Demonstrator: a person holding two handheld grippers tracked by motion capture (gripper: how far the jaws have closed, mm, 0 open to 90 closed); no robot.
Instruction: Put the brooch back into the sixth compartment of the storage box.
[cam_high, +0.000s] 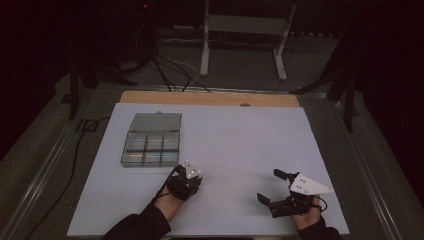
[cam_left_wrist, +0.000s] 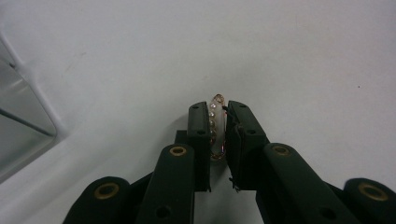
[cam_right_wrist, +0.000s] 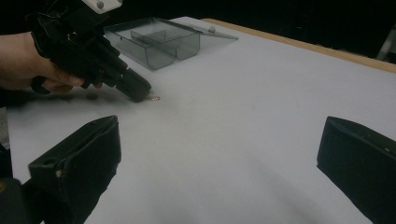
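Note:
A small gold ring set with clear stones (cam_left_wrist: 216, 125) stands on edge between the pads of my left gripper (cam_left_wrist: 217, 122), which is shut on it, tips down on the white sheet. In the high view my left gripper (cam_high: 191, 186) sits just below the right corner of the clear compartment box (cam_high: 151, 145). From the right gripper view I see the left gripper (cam_right_wrist: 140, 95) with the ring (cam_right_wrist: 152, 97) at its tip. My right gripper (cam_high: 270, 187) rests near the front right, its jaws wide apart with nothing between them (cam_right_wrist: 219, 158).
The clear plastic box (cam_right_wrist: 161, 41) has its lid swung back and several compartments. A white sheet (cam_high: 240, 145) covers the wooden table (cam_high: 210, 98). Cables and a metal stand lie on the floor beyond the far edge.

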